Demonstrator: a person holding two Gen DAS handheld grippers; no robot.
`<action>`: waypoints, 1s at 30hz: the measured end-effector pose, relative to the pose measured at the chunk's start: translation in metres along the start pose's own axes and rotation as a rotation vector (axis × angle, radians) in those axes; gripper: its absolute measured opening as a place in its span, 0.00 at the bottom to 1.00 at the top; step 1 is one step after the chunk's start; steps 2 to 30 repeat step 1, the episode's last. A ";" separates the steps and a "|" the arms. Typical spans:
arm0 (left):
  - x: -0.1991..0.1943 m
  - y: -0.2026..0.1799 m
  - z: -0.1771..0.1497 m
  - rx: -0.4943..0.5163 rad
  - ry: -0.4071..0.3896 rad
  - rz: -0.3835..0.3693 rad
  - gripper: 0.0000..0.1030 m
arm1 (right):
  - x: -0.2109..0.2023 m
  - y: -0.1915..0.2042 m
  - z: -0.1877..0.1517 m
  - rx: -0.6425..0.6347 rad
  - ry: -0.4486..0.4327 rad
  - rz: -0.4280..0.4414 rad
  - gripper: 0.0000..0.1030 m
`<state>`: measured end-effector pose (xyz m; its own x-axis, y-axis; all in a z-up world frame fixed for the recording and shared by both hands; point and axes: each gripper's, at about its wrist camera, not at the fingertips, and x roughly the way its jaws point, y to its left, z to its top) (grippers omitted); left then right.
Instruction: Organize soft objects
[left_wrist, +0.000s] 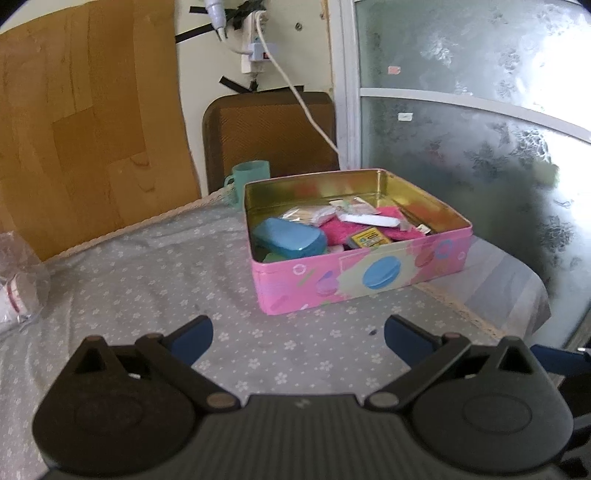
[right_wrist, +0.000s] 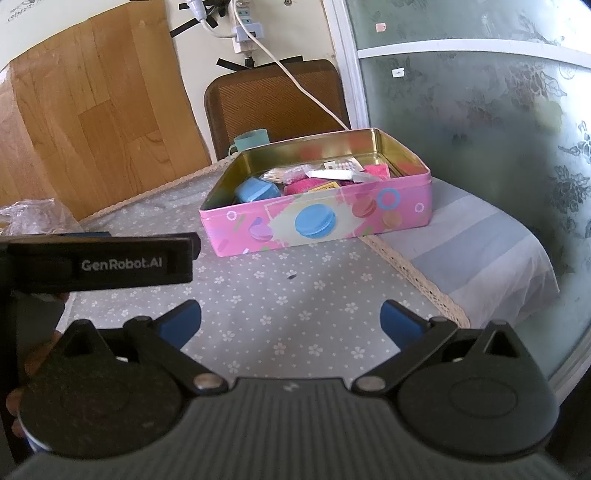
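Observation:
A pink tin box (left_wrist: 369, 280) with macaron pictures stands open on the table; it also shows in the right wrist view (right_wrist: 314, 225). Inside lie a blue case (left_wrist: 288, 242), a pink fluffy cloth (left_wrist: 373, 229), clear packets (left_wrist: 314, 214) and a small yellow card (left_wrist: 371, 238). My left gripper (left_wrist: 298, 334) is open and empty, hovering over the tablecloth short of the box. My right gripper (right_wrist: 291, 317) is open and empty, also short of the box. The left gripper's body (right_wrist: 99, 264) shows at the left of the right wrist view.
A grey flowered tablecloth (left_wrist: 147, 280) covers the table. A teal mug (left_wrist: 249, 177) stands behind the box. A clear plastic bag (left_wrist: 18, 284) lies at the left. A brown chair (left_wrist: 269, 133) stands behind the table. The table's right edge (right_wrist: 417, 273) has lace trim.

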<state>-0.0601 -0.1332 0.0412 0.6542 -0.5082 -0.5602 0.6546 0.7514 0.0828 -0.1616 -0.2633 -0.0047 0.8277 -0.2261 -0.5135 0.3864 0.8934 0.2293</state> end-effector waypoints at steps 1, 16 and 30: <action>0.001 0.000 0.000 0.003 -0.003 -0.001 1.00 | 0.000 0.000 0.000 0.000 0.000 -0.001 1.00; 0.001 0.000 0.000 0.003 -0.003 -0.001 1.00 | 0.000 0.000 0.000 0.000 0.000 -0.001 1.00; 0.001 0.000 0.000 0.003 -0.003 -0.001 1.00 | 0.000 0.000 0.000 0.000 0.000 -0.001 1.00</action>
